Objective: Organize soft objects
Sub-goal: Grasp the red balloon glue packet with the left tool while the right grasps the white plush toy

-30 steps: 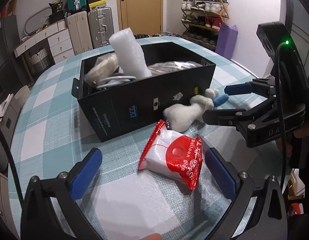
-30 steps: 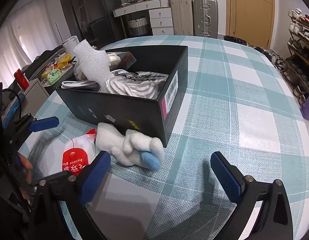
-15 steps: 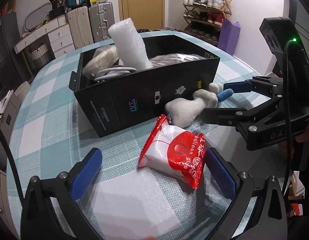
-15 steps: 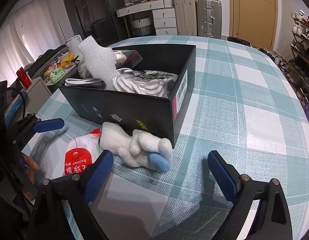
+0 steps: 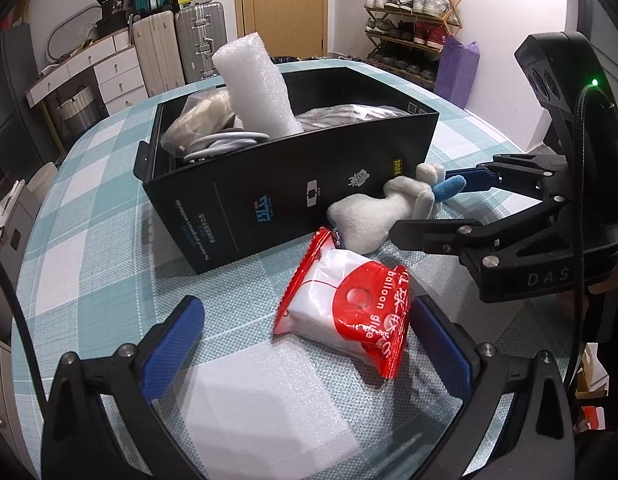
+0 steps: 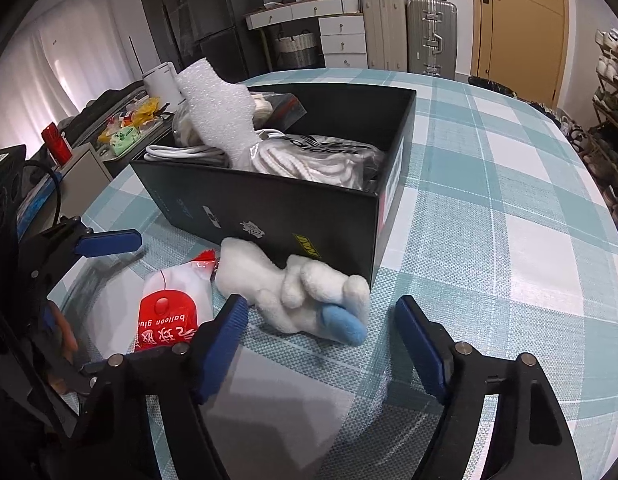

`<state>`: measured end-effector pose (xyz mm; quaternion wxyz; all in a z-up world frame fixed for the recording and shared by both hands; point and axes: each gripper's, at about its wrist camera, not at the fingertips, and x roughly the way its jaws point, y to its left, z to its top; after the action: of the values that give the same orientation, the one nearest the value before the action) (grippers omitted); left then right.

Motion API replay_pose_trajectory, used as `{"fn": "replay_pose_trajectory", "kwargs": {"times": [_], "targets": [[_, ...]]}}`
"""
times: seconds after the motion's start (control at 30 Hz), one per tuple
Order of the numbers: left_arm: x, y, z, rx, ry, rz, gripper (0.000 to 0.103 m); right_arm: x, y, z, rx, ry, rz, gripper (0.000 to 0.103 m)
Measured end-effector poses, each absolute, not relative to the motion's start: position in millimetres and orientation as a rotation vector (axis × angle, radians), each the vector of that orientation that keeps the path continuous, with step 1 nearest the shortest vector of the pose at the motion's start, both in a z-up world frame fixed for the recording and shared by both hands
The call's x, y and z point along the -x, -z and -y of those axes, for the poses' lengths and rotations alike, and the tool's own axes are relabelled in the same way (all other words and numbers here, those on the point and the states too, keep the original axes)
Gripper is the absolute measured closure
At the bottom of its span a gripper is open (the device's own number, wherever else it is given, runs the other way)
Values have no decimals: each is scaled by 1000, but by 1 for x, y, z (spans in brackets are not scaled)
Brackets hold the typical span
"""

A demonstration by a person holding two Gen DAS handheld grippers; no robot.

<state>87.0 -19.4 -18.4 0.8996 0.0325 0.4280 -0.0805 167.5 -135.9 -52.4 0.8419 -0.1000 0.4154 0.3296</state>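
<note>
The left hand-held gripper (image 5: 305, 350) stands wide open around the red-and-white plastic packet (image 5: 347, 312) lying on the teal checked worktop (image 5: 89, 216), its pads clear of it. The right hand-held gripper (image 6: 321, 330) has just been closing, its jaws either side of the white plush toy with a blue tip (image 6: 297, 292), not yet pressing. Behind stands the black cardboard box (image 5: 293, 184), holding a white foam roll (image 5: 255, 84).

Plush toy (image 6: 297, 296) against box (image 6: 293, 216), packet (image 6: 173, 312) just beside it
</note>
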Motion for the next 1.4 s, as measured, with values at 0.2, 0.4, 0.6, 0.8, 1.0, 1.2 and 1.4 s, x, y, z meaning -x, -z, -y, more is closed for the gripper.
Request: {"fn": "replay_pose_trajectory", "kwargs": {"times": [0.2, 0.4, 0.6, 0.8, 1.0, 1.2, 1.4], "targets": [[-87, 18, 20, -66, 167, -886, 0, -166, 51, 136, 213, -704, -873, 39], [-87, 18, 21, -74, 165, -885, 0, -164, 50, 136, 220, -722, -872, 53], [-86, 18, 23, -82, 169, -882, 0, -163, 47, 139, 218, -736, -868, 59], [-84, 18, 26, -95, 180, -876, 1, -160, 42, 143, 229, -741, -852, 61], [-81, 19, 35, -138, 203, -866, 9, -159, 40, 146, 232, -739, -851, 61], [-79, 20, 42, -174, 223, -869, 26, -161, 42, 146, 236, -742, -852, 61], [-78, 19, 40, -168, 230, -863, 43, -162, 42, 148, 230, -746, -851, 61]]}}
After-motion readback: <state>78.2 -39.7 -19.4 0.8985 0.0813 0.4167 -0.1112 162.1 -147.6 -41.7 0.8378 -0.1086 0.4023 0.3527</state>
